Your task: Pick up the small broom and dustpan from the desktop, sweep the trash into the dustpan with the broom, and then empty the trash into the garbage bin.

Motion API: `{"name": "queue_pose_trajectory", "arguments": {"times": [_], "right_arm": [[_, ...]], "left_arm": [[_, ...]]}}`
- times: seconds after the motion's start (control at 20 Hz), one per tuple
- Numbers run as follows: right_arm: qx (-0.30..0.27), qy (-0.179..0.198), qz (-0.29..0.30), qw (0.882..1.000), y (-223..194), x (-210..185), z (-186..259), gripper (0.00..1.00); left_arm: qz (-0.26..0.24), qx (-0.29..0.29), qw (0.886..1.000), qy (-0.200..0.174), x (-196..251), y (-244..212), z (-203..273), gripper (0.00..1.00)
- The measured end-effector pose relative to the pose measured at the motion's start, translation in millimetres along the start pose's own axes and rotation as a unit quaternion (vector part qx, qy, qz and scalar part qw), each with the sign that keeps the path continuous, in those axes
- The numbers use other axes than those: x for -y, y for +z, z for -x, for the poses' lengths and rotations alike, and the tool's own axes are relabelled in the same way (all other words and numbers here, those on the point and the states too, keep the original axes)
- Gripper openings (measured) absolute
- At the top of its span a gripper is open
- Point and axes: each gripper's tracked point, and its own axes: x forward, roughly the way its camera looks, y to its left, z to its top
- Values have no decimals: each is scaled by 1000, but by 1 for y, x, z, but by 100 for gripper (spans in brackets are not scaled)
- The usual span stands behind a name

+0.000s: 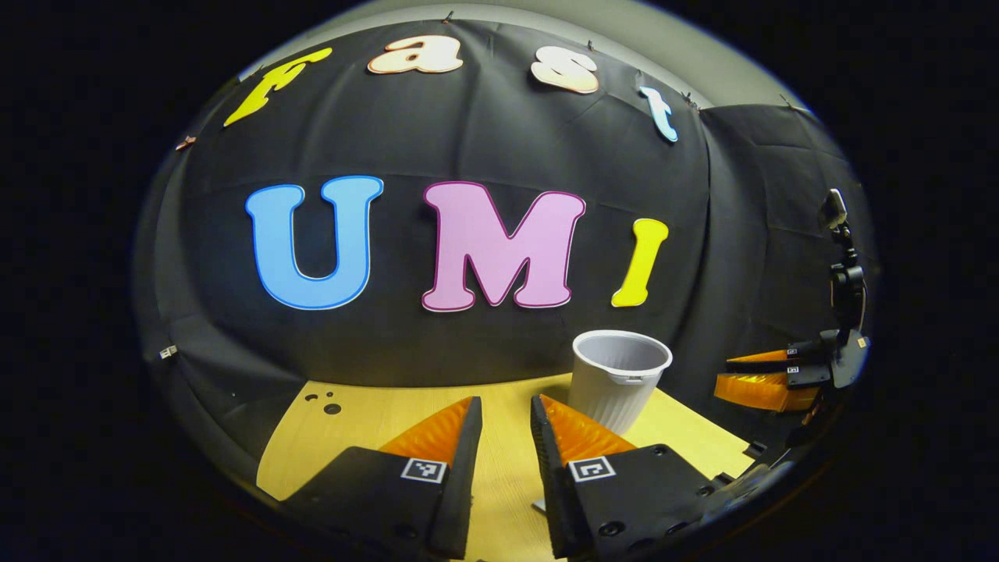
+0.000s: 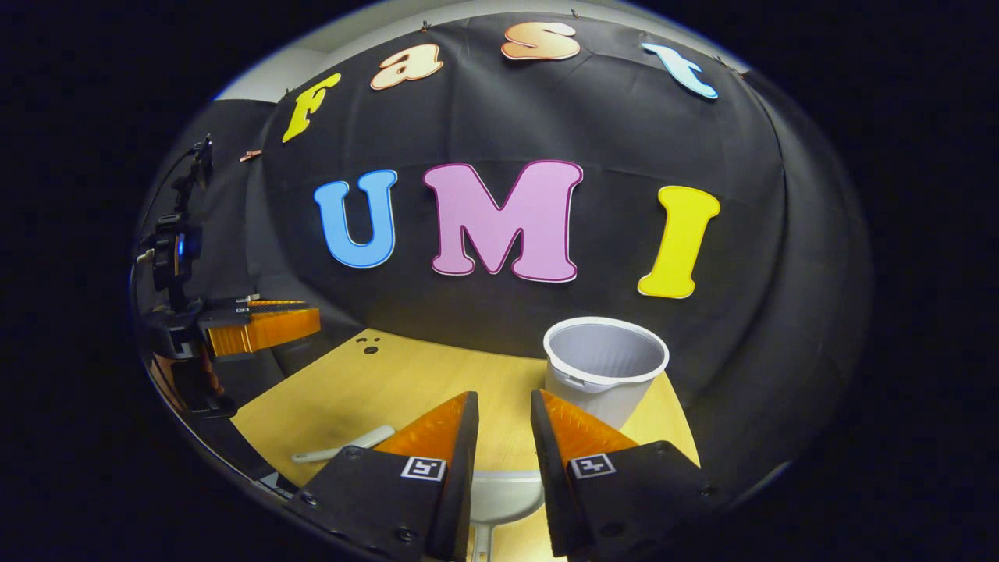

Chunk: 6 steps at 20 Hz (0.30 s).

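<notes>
Right gripper (image 2: 505, 425) sits nearest the work: its fingers stand apart with a clear gap and nothing between them, held above the desk (image 2: 406, 382). Directly under that gap, at the lower edge of the right gripper view, lies a white rounded piece with a thin stem running toward the camera, probably the dustpan (image 2: 499, 493) or the broom head; I cannot tell which. Just to its left a slim white handle (image 2: 343, 446) lies flat, its long axis running left-right with a slight tilt away from the camera, so it lies roughly crosswise to the fingers. Both pieces are below and slightly left of this gripper, which looks the closer of the two to them.

Left gripper (image 1: 506, 437) is likewise parted and empty, above the desk. A small pale sliver (image 1: 539, 506) shows low between its fingers; too little to name.

Farther off, the bin (image 2: 605, 367), white and ribbed, stands upright near the back of the desk, ahead and a little right of both grippers. No trash can be made out on the wood from here.

Judging by this, the pick-up has not begun: the next move is a descent, right gripper dropping almost straight down onto the white piece, the left likely crossing toward the handle
</notes>
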Motion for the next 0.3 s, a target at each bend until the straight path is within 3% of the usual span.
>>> {"name": "queue_pose_trajectory", "arguments": {"times": [0.3], "right_arm": [[-2,0,-13,1000,4,-1,-6,43]], "left_arm": [[1,-5,1000,7,-8,-1,-1,42]]}}
